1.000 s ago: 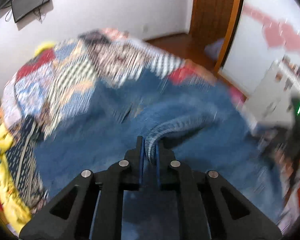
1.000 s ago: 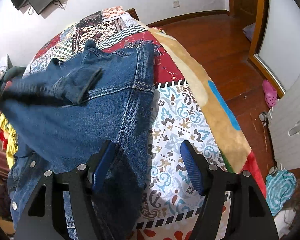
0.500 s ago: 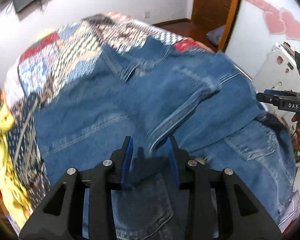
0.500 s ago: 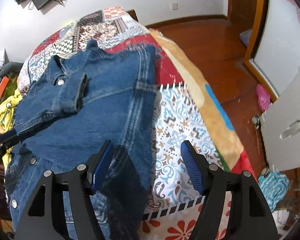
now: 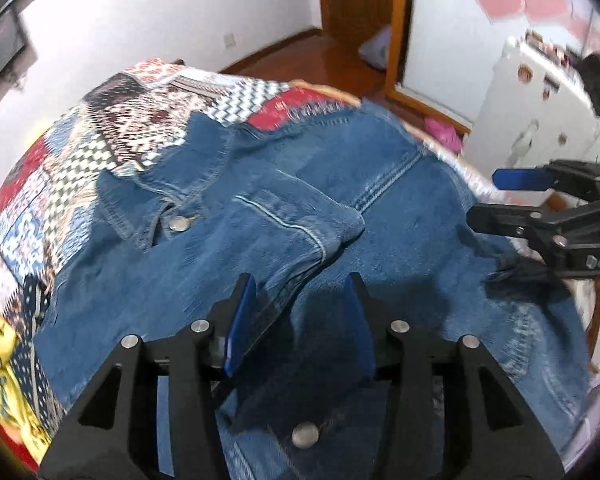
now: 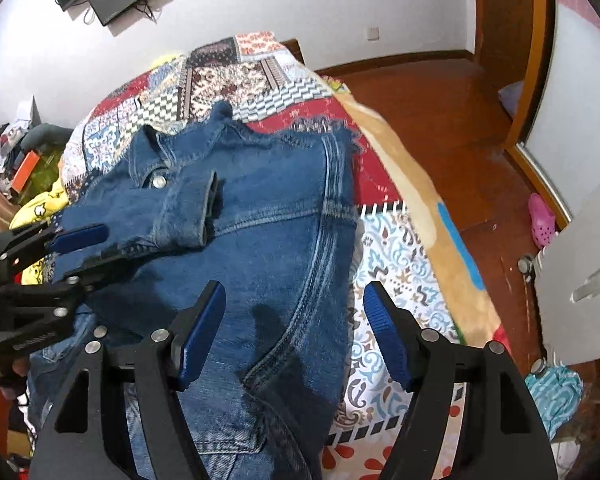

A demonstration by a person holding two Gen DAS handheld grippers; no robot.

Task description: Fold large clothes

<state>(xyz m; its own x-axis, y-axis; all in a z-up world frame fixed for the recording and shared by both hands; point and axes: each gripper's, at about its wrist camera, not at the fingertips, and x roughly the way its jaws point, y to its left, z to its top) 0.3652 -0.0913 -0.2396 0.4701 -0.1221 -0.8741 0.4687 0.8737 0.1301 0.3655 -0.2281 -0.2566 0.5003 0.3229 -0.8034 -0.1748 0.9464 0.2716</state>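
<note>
I hold both grippers, left and right, fingers spread and gripping nothing, above the jacket lying on the bed, its sleeve folded across.

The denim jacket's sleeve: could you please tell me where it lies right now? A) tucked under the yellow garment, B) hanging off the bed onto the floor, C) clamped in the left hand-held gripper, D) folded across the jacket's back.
D: the sleeve lies across the back of the jacket, cuff toward the middle, while the left hand-held gripper is open and holds nothing.
</note>
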